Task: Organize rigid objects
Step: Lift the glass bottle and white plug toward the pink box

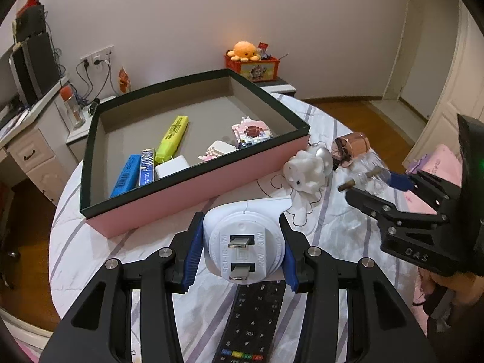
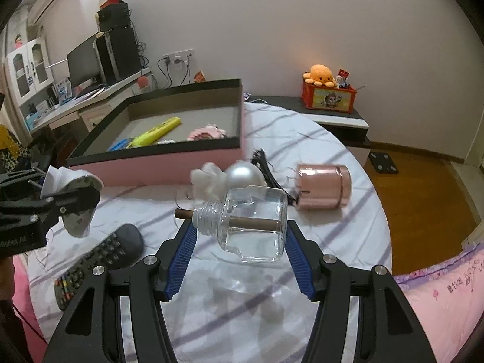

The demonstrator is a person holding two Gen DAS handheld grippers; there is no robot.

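Observation:
My left gripper (image 1: 242,242) is shut on a white plug-in night light (image 1: 242,242), held above the round table just in front of the pink box (image 1: 193,193). The box holds a yellow highlighter (image 1: 172,139), blue cases (image 1: 127,175), a white adapter (image 1: 172,166) and pixel-block figures (image 1: 251,130). My right gripper (image 2: 239,227) is shut on a clear glass bottle (image 2: 254,224) with a brown stick through its neck. A white sheep toy (image 2: 217,181) and a rose-gold cup (image 2: 323,187) lie behind the bottle.
A black remote (image 2: 99,257) lies on the striped tablecloth (image 2: 317,139) at the left front. A desk with a monitor (image 2: 84,63) stands far left. A red box with an orange plush (image 2: 326,90) sits on a low cabinet behind. A pink bed (image 2: 438,296) lies at the right.

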